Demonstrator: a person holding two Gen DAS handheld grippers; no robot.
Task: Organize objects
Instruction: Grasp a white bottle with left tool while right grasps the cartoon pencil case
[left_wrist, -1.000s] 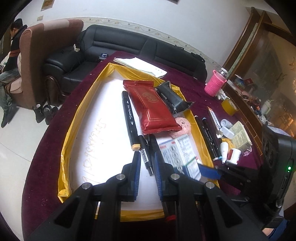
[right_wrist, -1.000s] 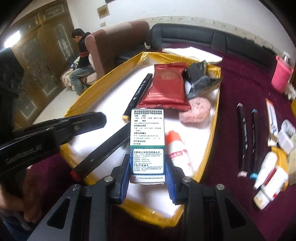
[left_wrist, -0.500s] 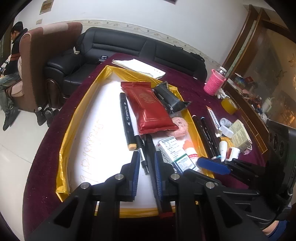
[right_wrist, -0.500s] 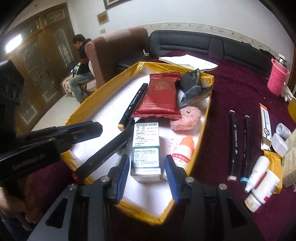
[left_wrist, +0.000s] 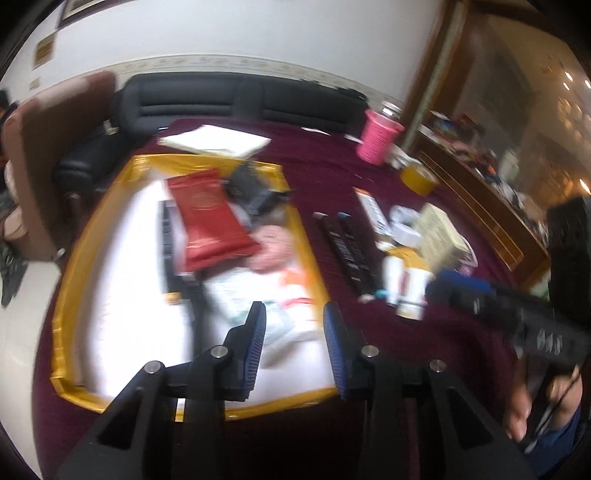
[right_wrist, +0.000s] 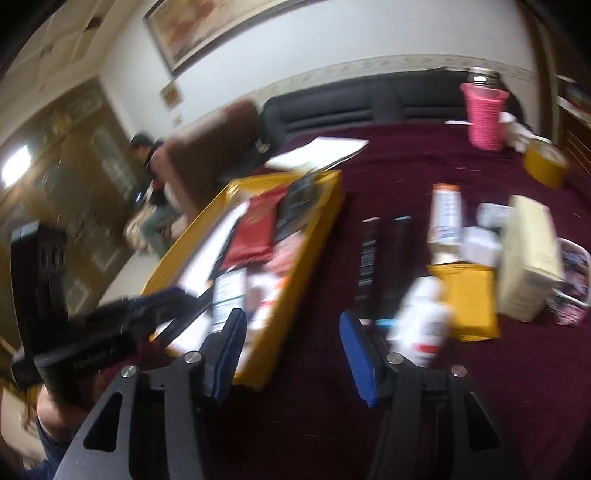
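Both views are motion-blurred. A gold-rimmed white tray (left_wrist: 306, 251) (right_wrist: 317, 236) holds a red packet (left_wrist: 210, 218) (right_wrist: 255, 229), a black packet (left_wrist: 251, 184), a pink puff (left_wrist: 269, 251), black markers and a white medicine box (right_wrist: 227, 295). My left gripper (left_wrist: 293, 317) is open and empty above the tray's near right part. My right gripper (right_wrist: 291, 325) is open and empty over the maroon cloth just right of the tray. Two black markers (left_wrist: 343, 251) (right_wrist: 380, 258) and small white bottles (left_wrist: 402, 284) (right_wrist: 424, 317) lie on the cloth.
A beige box (right_wrist: 528, 254), a yellow packet (right_wrist: 465, 295), a white tube box (right_wrist: 447, 214), a pink holder (right_wrist: 484, 114), a yellow tape roll (right_wrist: 543, 166) and white papers (left_wrist: 214, 142) lie on the maroon table. A black sofa (left_wrist: 240, 103) stands behind.
My left gripper let go of the pen, opened and swung right. My right gripper released the medicine box in the tray, opened wide and moved right over the cloth.
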